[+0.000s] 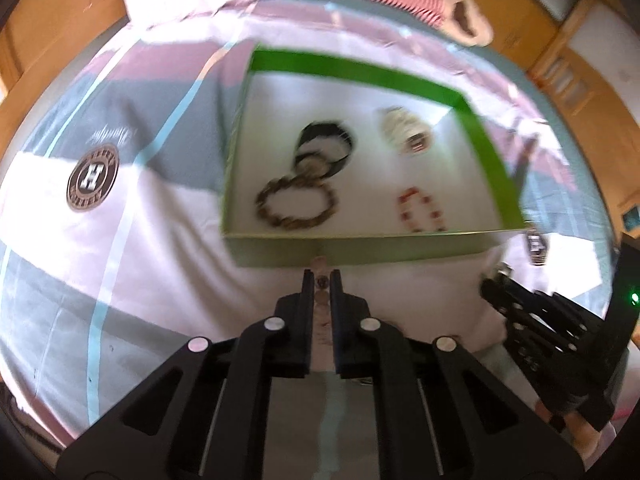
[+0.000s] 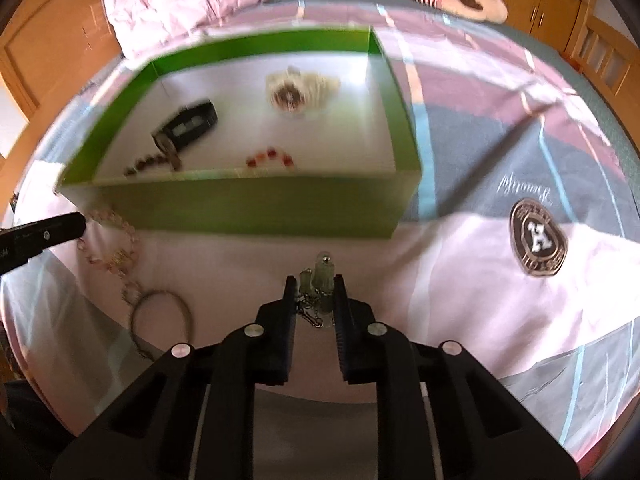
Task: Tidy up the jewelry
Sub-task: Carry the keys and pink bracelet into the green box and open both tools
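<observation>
Left gripper [image 1: 321,280] jaws pinching pink beads [image 1: 321,300]; right gripper [image 2: 315,286] jaws pinching 1 clear trinket [image 2: 323,276]; could snag on box [image 2: 240,208] wall; could slip mid-carry.

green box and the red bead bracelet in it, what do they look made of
Shallow green box: probably matte cardboard, with thin, straight, sharply folded walls and a white floor. Red bead bracelet: small glossy beads, glass or plastic; too blurred to tell which.

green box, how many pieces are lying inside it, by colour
black watch: 1
brown bead bracelet: 1
cream piece: 1
red bead bracelet: 1
total: 4
</observation>
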A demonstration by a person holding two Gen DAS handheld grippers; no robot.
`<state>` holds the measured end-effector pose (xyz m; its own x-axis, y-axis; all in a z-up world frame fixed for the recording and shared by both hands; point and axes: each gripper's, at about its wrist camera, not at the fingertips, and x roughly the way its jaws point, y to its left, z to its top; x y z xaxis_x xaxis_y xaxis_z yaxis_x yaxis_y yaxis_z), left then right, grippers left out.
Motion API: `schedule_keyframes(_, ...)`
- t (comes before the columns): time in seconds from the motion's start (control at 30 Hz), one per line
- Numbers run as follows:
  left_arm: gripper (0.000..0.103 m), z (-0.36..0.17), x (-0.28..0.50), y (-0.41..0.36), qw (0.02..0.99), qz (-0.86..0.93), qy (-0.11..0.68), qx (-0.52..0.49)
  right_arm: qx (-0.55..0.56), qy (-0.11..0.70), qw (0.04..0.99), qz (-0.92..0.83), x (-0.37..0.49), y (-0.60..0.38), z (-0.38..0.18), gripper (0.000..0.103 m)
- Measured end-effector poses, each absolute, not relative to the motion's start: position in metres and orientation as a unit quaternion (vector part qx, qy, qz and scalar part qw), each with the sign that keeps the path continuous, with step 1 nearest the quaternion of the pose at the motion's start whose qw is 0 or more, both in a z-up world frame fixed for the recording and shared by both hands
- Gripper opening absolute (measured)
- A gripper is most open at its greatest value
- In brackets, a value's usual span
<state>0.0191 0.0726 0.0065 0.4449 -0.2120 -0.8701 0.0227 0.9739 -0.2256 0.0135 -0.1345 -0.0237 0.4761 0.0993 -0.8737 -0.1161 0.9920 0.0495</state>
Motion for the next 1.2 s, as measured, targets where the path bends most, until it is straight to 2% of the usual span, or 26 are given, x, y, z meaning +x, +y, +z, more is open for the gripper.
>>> schedule_keyframes(0.43, 0.007, 0.054, 0.016, 0.062, 0.882, -0.108, 0.444, -0.117, 0.041, 0.480, 0.871, 0.096, 0.022, -0.134, 0.009, 0.018)
schedule_keyframes(0.6, 0.007, 0.073, 0.021, 0.066, 0.902, -0.102, 0.405, -0.106, 0.060, 0.446, 0.887, 0.104, 0.026, -0.132, 0.028, 0.018)
schedule_keyframes(0.77, 0.007, 0.067, 0.043, 0.072, 0.900, -0.083, 0.417, -0.091, 0.075, 0.416, 0.900, 0.105, 0.040, -0.132, 0.028, 0.018)
schedule_keyframes(1.1, 0.008, 0.039, 0.074, 0.061, 0.890, -0.094, 0.436, -0.095, 0.098, 0.434, 0.892, 0.080, 0.069, -0.140, 0.004, 0.018)
schedule_keyframes(1.17, 0.014, 0.033, 0.079, 0.054, 0.891, -0.086, 0.438, -0.084, 0.097, 0.433, 0.892, 0.084, 0.071, -0.139, 0.002, 0.024)
schedule_keyframes(1.2, 0.025, 0.029, 0.082, 0.051, 0.889, -0.079, 0.444, -0.079, 0.097, 0.433, 0.892, 0.082, 0.070, -0.138, 0.003, 0.046)
